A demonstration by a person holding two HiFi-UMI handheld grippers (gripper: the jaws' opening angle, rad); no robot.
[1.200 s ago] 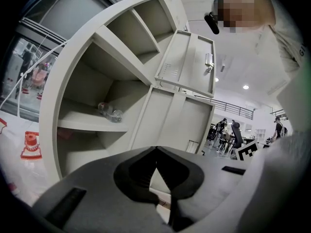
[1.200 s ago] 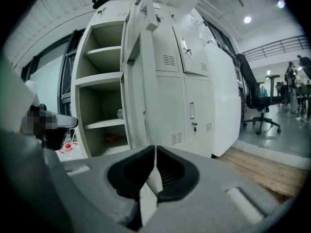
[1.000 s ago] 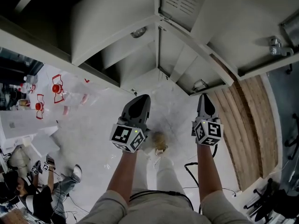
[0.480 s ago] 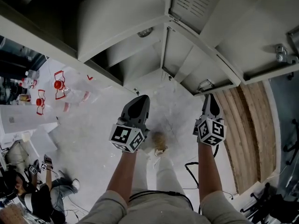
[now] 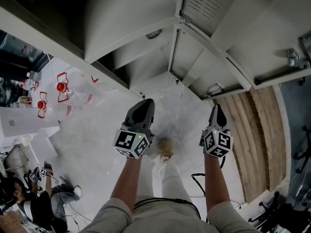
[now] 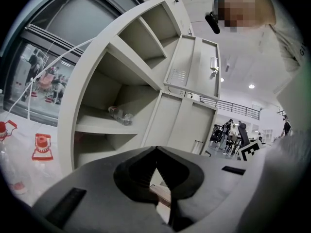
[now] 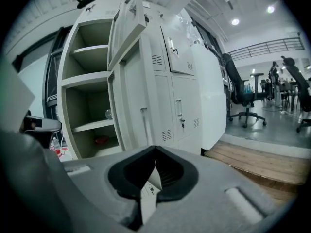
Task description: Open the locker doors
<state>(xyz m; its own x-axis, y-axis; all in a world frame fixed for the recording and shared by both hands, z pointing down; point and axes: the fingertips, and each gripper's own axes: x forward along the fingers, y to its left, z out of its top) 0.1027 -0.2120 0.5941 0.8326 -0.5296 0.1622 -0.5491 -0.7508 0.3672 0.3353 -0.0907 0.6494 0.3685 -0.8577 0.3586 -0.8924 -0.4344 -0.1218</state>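
Observation:
The grey locker cabinet (image 5: 146, 28) fills the top of the head view, seen from above. My left gripper (image 5: 144, 106) and right gripper (image 5: 216, 108) hang side by side over the floor in front of it, touching nothing, both shut and empty. In the left gripper view the left gripper (image 6: 156, 149) faces open shelves and an upper door (image 6: 194, 67) swung open above closed lower doors (image 6: 182, 125). In the right gripper view the right gripper (image 7: 155, 149) points at closed doors with handles (image 7: 181, 108), beside an open column of shelves (image 7: 90, 86) and an open upper door (image 7: 127, 28).
A clear bottle (image 6: 119, 114) lies on one open shelf. Red-marked bottles (image 5: 60, 93) stand on the floor at the left, near a seated person (image 5: 29, 203). A wooden platform (image 5: 257, 135) runs along the right. A cable (image 5: 197, 178) trails by my feet. Office chairs (image 7: 243, 98) stand beyond the lockers.
The lockers have drifted a little to the right in the head view. The right gripper has sunk back slightly. The left gripper has hardly moved, and both stay shut.

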